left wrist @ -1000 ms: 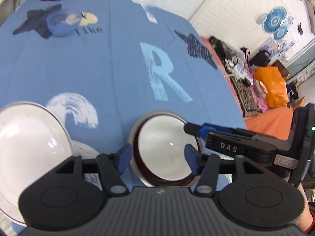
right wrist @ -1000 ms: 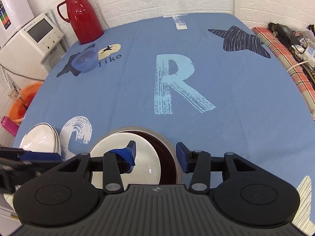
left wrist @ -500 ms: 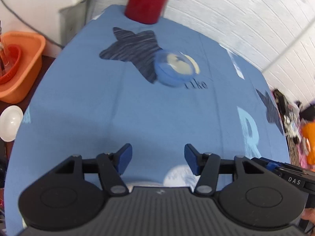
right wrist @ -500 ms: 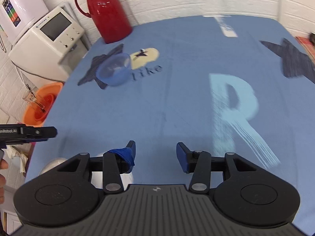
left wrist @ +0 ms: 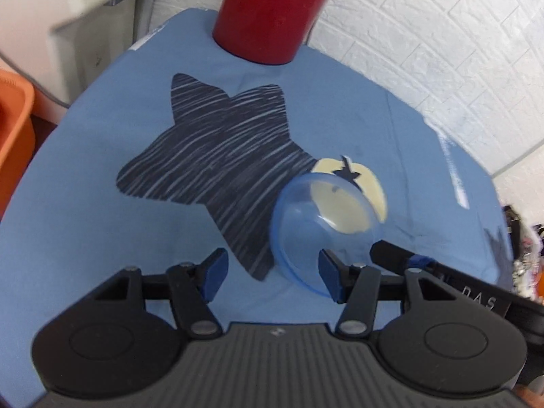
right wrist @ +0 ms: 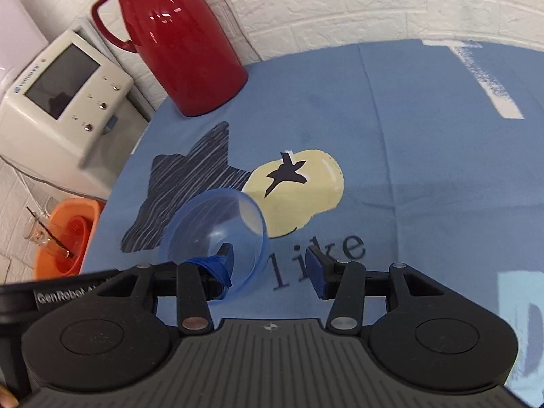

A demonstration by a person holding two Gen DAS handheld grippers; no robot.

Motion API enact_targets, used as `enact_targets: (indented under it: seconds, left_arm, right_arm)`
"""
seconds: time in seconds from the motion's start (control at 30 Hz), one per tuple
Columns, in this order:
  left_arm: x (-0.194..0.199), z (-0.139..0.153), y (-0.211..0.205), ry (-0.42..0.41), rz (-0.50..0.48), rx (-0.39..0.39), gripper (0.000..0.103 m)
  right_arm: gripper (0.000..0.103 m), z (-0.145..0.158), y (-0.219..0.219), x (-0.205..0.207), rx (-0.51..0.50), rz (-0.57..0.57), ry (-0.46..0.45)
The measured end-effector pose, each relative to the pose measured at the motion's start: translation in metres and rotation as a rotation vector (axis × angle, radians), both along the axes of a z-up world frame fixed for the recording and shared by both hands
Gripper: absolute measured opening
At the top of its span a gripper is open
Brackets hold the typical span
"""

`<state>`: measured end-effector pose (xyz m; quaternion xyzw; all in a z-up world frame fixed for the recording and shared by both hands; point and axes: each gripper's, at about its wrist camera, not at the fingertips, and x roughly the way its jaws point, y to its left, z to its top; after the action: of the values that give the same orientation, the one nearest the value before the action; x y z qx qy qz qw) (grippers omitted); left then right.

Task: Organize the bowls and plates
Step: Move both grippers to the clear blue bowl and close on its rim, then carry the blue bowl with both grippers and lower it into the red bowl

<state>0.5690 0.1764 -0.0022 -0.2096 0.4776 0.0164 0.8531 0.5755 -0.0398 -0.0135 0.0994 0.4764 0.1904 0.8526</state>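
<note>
Bowl [left wrist: 323, 227], clear blue plastic, is seen tilted on the blue tablecloth [left wrist: 85, 238], its rim overlapping one arm of the dark striped star print [left wrist: 217, 166] and the pale yellow patch [right wrist: 299, 190] w/ a small black star on it. Left gripper [left wrist: 270, 273] is held w/ jaws spread wide and nothing between them; its right pad sits at the near edge of the bowl, but contact can't be judged, and the left pad is over the star print, well apart from the bowl. Right gripper [right wrist: 268, 268] is likewise spread apart: in the right wrist view its left finger, wrapped in blue tape, is seen through the bowl's transparent wall, apparently inside or right at the rim, while the other finger is outside, over the printed word "like" [right wrist: 319, 261]. Whether the taped finger touches the wall can't be told. In the left wrist view a black finger of the right gripper is seen coming in from the right, its tip just beside the bowl. Red thermos jug [right wrist: 173, 40] stands at the far edge of the cloth, by the white brick wall [right wrist: 340, 6]. Beige appliance w/ a dark screen [right wrist: 64, 91] is seen off the table's left side, and an orange basin [right wrist: 64, 238] is seen lower down beside it.
</note>
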Motion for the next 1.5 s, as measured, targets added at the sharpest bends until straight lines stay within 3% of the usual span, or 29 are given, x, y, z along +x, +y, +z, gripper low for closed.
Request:
enact_targets:
  seconds: [0.33, 0.4, 0.43, 0.5, 0.6, 0.67, 0.77, 0.97, 1.2, 1.5]
  left_arm:
    - [0.013, -0.018, 0.001, -0.008, -0.012, 0.005, 0.057]
    - [0.013, -0.018, 0.003, -0.010, -0.003, 0.002, 0.056]
    - [0.013, -0.018, 0.003, -0.009, -0.001, 0.005, 0.051]
    - [0.014, -0.018, 0.001, -0.002, -0.008, 0.026, 0.019]
    - [0.011, -0.022, 0.002, 0.020, -0.036, -0.094, 0.000]
    - [0.003, -0.017, -0.004, 0.008, -0.049, -0.057, 0.000]
    - [-0.011, -0.006, -0.006, 0.007, -0.059, -0.105, 0.000]
    - [-0.048, 0.029, -0.027, -0.012, -0.118, -0.121, 0.000]
    - [-0.134, 0.061, -0.093, -0.033, -0.290, -0.148, 0.000]
    - [-0.241, 0.043, -0.187, 0.019, -0.481, -0.123, 0.000]
  right_arm:
    - [0.033, -0.016, 0.026, 0.018, -0.138, 0.070, -0.041]
    - [0.030, -0.017, 0.026, 0.019, -0.119, 0.077, -0.041]
    - [0.027, -0.018, 0.023, 0.020, -0.078, 0.079, -0.043]
    - [0.022, -0.020, 0.019, 0.018, -0.017, 0.067, -0.019]
    - [0.019, -0.021, 0.021, 0.011, 0.038, 0.097, 0.024]
    - [0.020, -0.015, 0.023, 0.001, 0.037, 0.098, 0.013]
    - [0.020, -0.001, 0.019, -0.012, 0.025, 0.092, -0.001]
    - [0.021, 0.032, 0.001, -0.049, 0.004, 0.067, -0.015]
    - [0.025, 0.062, -0.052, -0.141, -0.075, 0.033, -0.011]
    - [0.026, 0.046, -0.136, -0.264, -0.110, -0.061, 0.044]
